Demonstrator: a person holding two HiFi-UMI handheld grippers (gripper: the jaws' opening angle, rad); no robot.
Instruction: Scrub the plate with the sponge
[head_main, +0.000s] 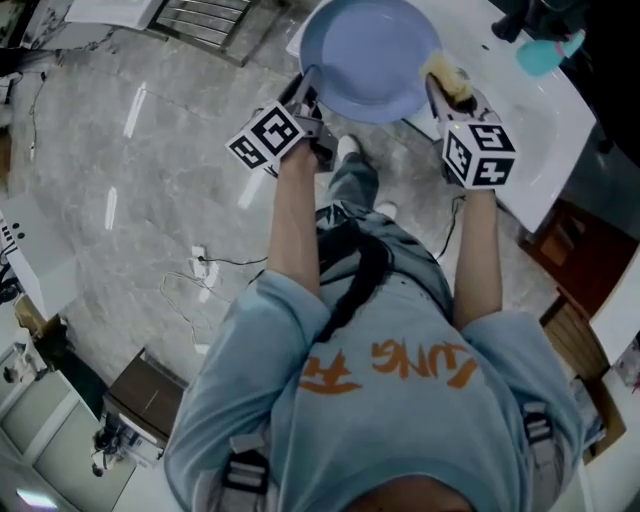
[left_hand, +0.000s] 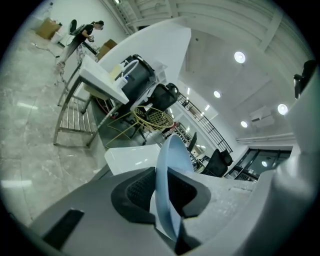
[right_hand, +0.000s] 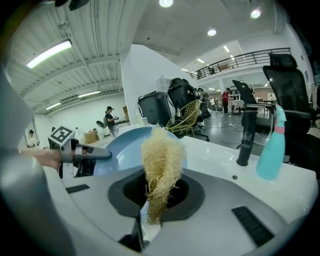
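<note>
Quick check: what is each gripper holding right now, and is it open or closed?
Left gripper: closed on the plate, gripping its rim.
Right gripper: closed on the sponge.

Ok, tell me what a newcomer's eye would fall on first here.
The pale blue plate stands out first, held up at the top of the head view with the left gripper clamped on its rim. Next comes the straw-coloured fibrous sponge, pinched in the right gripper just beside the plate's right edge. Behind, a teal bottle stands on the white counter.
</note>
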